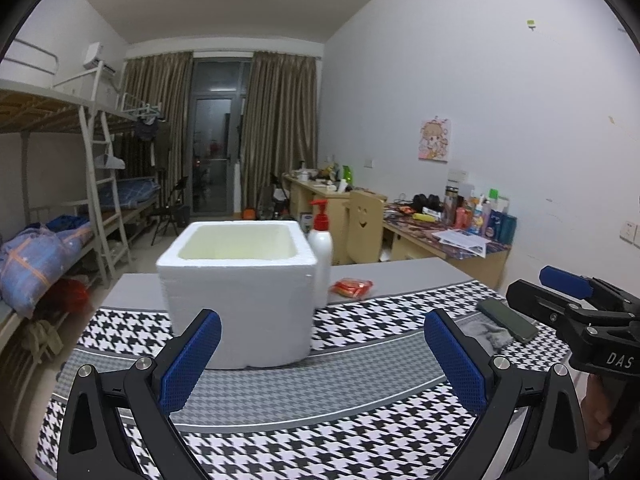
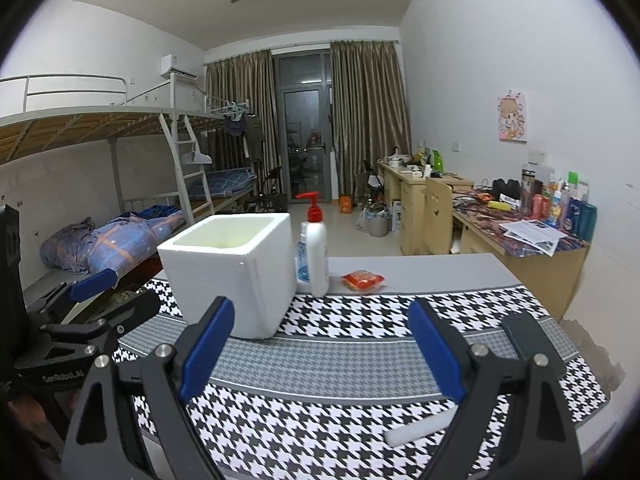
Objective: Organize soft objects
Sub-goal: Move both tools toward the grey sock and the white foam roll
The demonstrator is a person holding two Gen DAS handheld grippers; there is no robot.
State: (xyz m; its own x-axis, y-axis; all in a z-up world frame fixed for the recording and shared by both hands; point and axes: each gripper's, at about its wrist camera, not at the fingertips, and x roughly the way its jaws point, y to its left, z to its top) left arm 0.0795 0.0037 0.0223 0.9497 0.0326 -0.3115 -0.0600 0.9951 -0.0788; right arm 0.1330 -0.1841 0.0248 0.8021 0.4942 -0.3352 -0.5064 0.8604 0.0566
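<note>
We find the left gripper (image 1: 322, 360) level, jaws spread wide, nothing between its blue pads (image 1: 191, 364). The right gripper (image 2: 320, 354) stands likewise wide apart (also seen side-on from the left wrist view), beside its partner, both facing forward.

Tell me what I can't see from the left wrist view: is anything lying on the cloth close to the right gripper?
Observer: Yes, a white bar lies on the houndstooth cloth beside the right gripper.
Operator: Is that gripper holding anything?
Observer: No, its jaws stand wide apart with nothing between them.
Operator: Anything hidden by the pump bottle?
Observer: A smaller blue-labelled bottle stands between the pump bottle and the foam box.
</note>
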